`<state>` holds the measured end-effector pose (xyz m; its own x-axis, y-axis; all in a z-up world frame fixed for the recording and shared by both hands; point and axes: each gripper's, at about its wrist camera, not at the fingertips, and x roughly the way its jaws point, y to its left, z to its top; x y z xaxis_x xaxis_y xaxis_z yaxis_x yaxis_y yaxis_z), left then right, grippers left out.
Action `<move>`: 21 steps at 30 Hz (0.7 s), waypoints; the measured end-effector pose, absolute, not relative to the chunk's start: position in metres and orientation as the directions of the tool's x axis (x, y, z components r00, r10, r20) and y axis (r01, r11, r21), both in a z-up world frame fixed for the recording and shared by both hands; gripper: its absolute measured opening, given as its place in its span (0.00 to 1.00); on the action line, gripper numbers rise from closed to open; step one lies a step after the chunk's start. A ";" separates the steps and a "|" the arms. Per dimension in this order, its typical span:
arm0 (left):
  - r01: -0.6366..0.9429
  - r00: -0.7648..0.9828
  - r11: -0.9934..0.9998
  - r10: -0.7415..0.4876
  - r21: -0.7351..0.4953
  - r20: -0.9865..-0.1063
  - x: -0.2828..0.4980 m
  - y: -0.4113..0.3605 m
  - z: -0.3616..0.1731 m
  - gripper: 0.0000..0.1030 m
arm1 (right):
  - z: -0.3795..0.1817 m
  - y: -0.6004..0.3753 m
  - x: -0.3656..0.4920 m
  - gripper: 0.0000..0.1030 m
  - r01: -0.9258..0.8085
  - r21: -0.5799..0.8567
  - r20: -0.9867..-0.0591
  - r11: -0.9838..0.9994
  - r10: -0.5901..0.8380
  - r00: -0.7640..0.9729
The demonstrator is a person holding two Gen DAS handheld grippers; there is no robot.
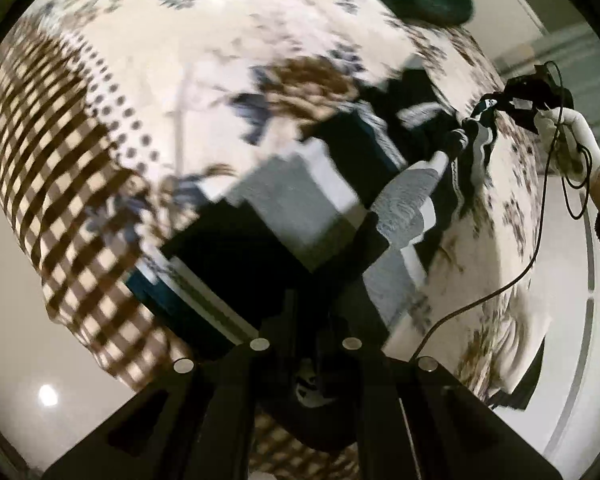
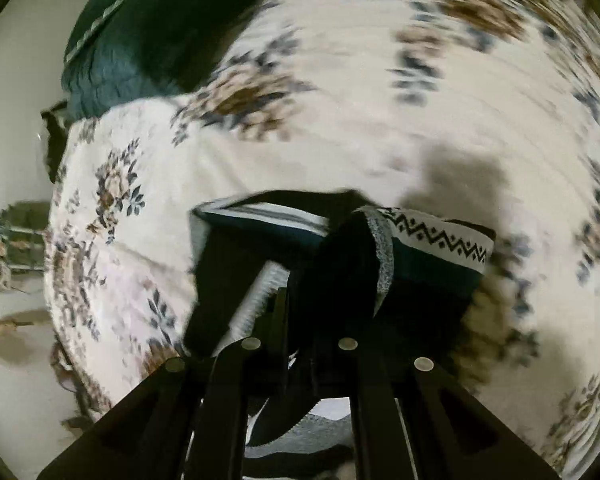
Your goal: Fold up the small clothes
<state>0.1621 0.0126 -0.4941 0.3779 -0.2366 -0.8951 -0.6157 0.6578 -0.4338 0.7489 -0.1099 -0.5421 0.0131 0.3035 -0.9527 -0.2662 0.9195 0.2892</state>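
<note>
A dark garment [image 1: 284,216] with grey, white and teal bands hangs stretched above a floral bedspread [image 1: 188,40], held at both ends. Its near end disappears between the fingers of the left gripper [image 1: 306,344], which pinch the cloth. Its far end runs to the right gripper [image 1: 500,100], held in a white-gloved hand [image 1: 572,140]. In the right wrist view the right gripper [image 2: 300,344] clamps the black fabric [image 2: 332,272], a zigzag-patterned band [image 2: 440,240] draped just beyond. A brown checked blanket [image 1: 60,184] lies on the bed's edge, a dark green pillow [image 2: 148,28] farther off. Both views are motion-blurred.
</note>
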 end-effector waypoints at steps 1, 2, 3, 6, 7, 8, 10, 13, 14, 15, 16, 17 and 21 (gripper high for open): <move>-0.625 0.377 0.642 -0.250 -0.445 -0.892 0.161 0.026 -0.503 0.04 | -0.548 -0.086 0.748 0.08 -0.278 0.261 -0.961 0.925 0.275 0.015; -0.627 0.373 0.638 -0.257 -0.446 -0.891 0.160 0.034 -0.508 0.04 | -0.554 -0.068 0.747 0.08 -0.287 0.241 -0.967 0.927 0.256 0.015; -0.629 0.367 0.635 -0.267 -0.449 -0.891 0.158 0.043 -0.514 0.04 | -0.560 -0.050 0.745 0.08 -0.303 0.218 -0.973 0.928 0.232 0.012; -0.640 0.344 0.607 -0.323 -0.471 -0.882 0.153 0.067 -0.539 0.04 | -0.581 -0.002 0.740 0.08 -0.326 0.145 -0.988 0.934 0.156 0.007; -0.640 0.338 0.604 -0.333 -0.474 -0.880 0.152 0.072 -0.543 0.04 | -0.587 0.007 0.739 0.08 -0.332 0.128 -0.990 0.934 0.138 0.007; -0.642 0.331 0.598 -0.349 -0.480 -0.877 0.150 0.080 -0.551 0.04 | -0.595 0.019 0.737 0.08 -0.336 0.105 -0.993 0.936 0.114 0.008; -0.633 0.315 0.587 -0.400 -0.505 -0.861 0.152 0.091 -0.565 0.05 | -0.608 0.031 0.735 0.08 -0.337 0.068 -0.997 0.939 0.075 0.007; -0.625 0.285 0.577 -0.459 -0.526 -0.841 0.156 0.105 -0.580 0.09 | -0.620 0.038 0.733 0.16 -0.331 0.031 -0.999 0.943 0.032 -0.001; -0.623 0.265 0.589 -0.460 -0.515 -0.847 0.157 0.111 -0.581 0.14 | -0.620 0.036 0.731 0.23 -0.325 0.046 -0.999 0.945 0.044 -0.015; -0.617 0.259 0.601 -0.454 -0.508 -0.853 0.157 0.117 -0.579 0.16 | -0.616 0.031 0.727 0.41 -0.310 0.081 -0.997 0.947 0.075 -0.031; -0.610 0.269 0.605 -0.450 -0.512 -0.852 0.155 0.124 -0.576 0.22 | -0.609 0.021 0.719 0.58 -0.286 0.141 -0.990 0.948 0.132 -0.050; -0.609 0.272 0.610 -0.440 -0.507 -0.856 0.154 0.128 -0.574 0.34 | -0.603 0.011 0.710 0.62 -0.274 0.181 -0.983 0.945 0.172 -0.058; -0.593 0.311 0.612 -0.426 -0.524 -0.850 0.153 0.138 -0.565 0.50 | -0.574 -0.041 0.640 0.63 -0.313 0.213 -0.977 0.925 0.211 -0.039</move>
<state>0.1525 0.1377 -0.5648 0.3111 -0.4261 -0.8495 -0.5925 0.6120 -0.5239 0.6403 -0.0405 -0.5744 -0.0392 0.2112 -0.9767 -0.3135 0.9255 0.2127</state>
